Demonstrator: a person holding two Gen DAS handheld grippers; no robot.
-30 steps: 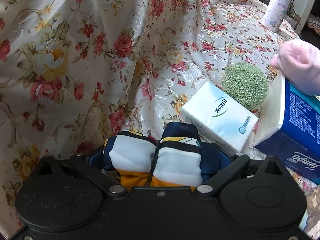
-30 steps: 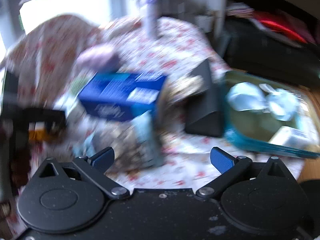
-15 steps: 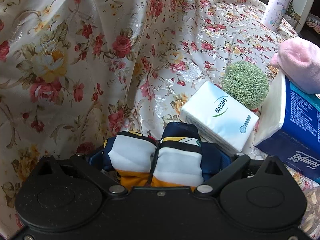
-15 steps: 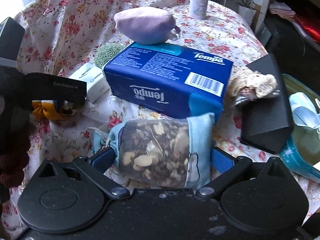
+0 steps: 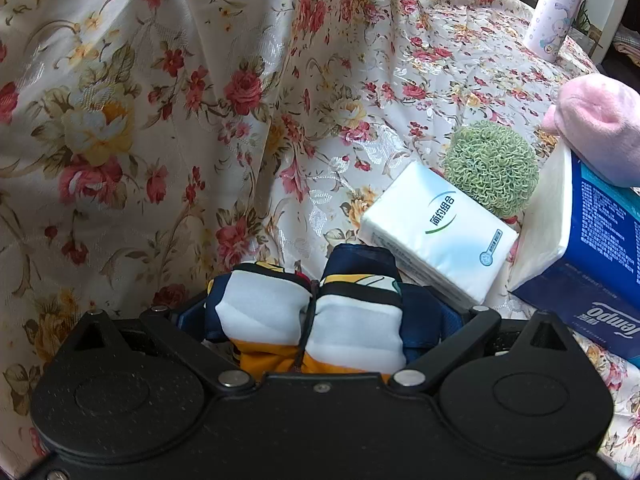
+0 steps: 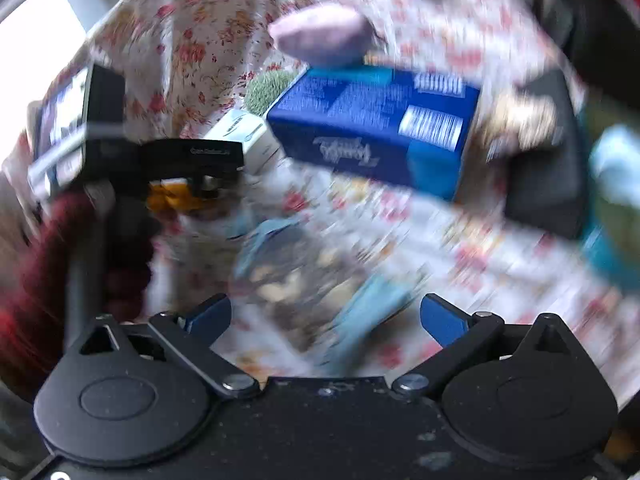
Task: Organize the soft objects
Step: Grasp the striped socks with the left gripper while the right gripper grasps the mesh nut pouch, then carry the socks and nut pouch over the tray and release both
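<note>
My left gripper [image 5: 316,316] is shut on a small soft pillow [image 5: 312,316] patterned navy, white and orange, held just above the floral cloth [image 5: 160,120]. In front of it lie a white tissue pack [image 5: 436,236], a green fuzzy ball [image 5: 492,168] and a blue Tempo tissue pack [image 5: 596,248] with a pink plush [image 5: 596,124] on top. The right wrist view is blurred by motion. My right gripper [image 6: 324,316] is open, its blue fingers [image 6: 444,316] apart. A light-blue pouch with a brown print [image 6: 304,280] lies on the cloth just ahead of it, not gripped.
A white and purple bottle [image 5: 556,12] stands at the far right of the table. In the right wrist view a black box [image 6: 548,176] and a teal container [image 6: 612,220] sit to the right. My left gripper [image 6: 168,160] shows at the left.
The right gripper has pulled back and swung; the blue-brown pouch that sat between its fingers half a second ago now lies ahead of them. The left gripper has not moved.
</note>
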